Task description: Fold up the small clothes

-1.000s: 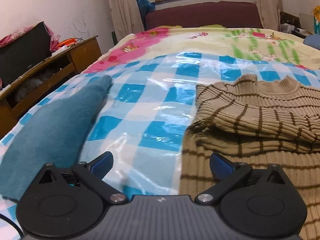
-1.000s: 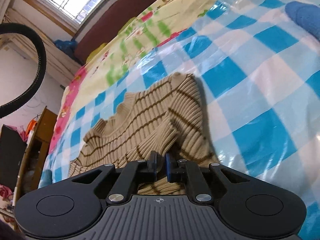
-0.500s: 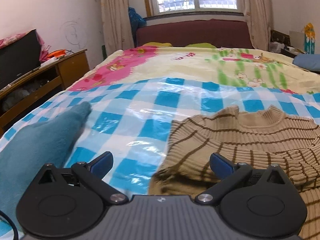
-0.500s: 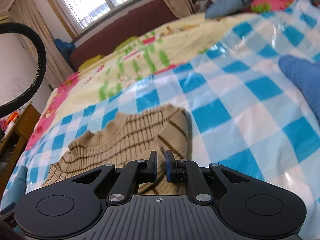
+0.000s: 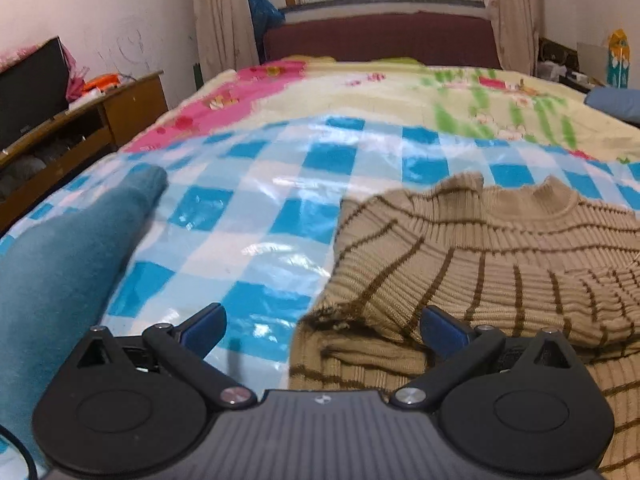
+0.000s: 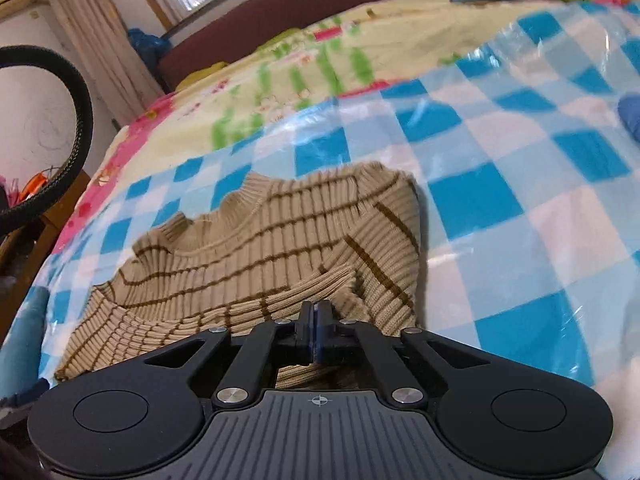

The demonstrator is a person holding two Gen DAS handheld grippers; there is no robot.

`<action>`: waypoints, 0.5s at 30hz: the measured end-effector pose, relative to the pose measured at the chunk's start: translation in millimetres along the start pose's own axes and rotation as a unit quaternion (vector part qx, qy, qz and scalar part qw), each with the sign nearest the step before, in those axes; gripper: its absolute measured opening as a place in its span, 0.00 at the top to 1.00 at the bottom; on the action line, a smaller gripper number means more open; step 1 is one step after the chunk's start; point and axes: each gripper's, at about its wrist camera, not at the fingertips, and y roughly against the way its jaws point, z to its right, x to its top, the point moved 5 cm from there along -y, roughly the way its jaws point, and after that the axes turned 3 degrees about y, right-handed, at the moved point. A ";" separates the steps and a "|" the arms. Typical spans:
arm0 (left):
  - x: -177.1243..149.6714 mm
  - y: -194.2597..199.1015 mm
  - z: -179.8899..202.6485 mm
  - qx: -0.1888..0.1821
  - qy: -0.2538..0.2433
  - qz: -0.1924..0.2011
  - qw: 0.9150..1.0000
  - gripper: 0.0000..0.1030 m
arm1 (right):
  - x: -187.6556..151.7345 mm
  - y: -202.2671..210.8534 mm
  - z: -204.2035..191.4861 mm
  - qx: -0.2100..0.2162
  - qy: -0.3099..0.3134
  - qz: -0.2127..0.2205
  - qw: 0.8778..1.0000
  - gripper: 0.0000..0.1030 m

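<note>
Since a second ago your right gripper (image 6: 316,320) has rolled back to level, jaws nearly shut with nothing clearly pinched, nose over the folded sleeve of the striped sweater (image 6: 256,256) on the bed's checked plastic sheet (image 5: 256,216). Left gripper (image 5: 320,328) hangs wide open at the sweater's edge. Drag either one and that fold slides apart on the slick plastic.

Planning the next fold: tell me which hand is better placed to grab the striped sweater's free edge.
Left. Its tongs stand open right at the striped sweater edge; the right tongs are shut on the sweater's folded sleeve.
</note>
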 end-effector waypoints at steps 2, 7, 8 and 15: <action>3.6 3.0 0.1 -0.002 0.003 0.005 1.000 0.00 | -0.1 6.9 -8.4 0.011 0.015 0.005 1.000 0.88; 0.0 -3.3 5.9 -0.001 -0.017 -0.009 1.000 0.00 | -13.0 3.2 -14.6 0.021 0.039 -0.024 0.999 0.88; -4.3 -7.2 7.6 0.003 -0.029 -0.021 0.999 0.00 | -16.5 -1.3 -12.2 0.012 0.042 -0.037 0.998 0.88; -8.5 2.4 4.4 0.007 -0.034 -0.025 0.999 0.00 | -15.6 10.0 -12.9 0.015 0.039 -0.038 0.998 0.86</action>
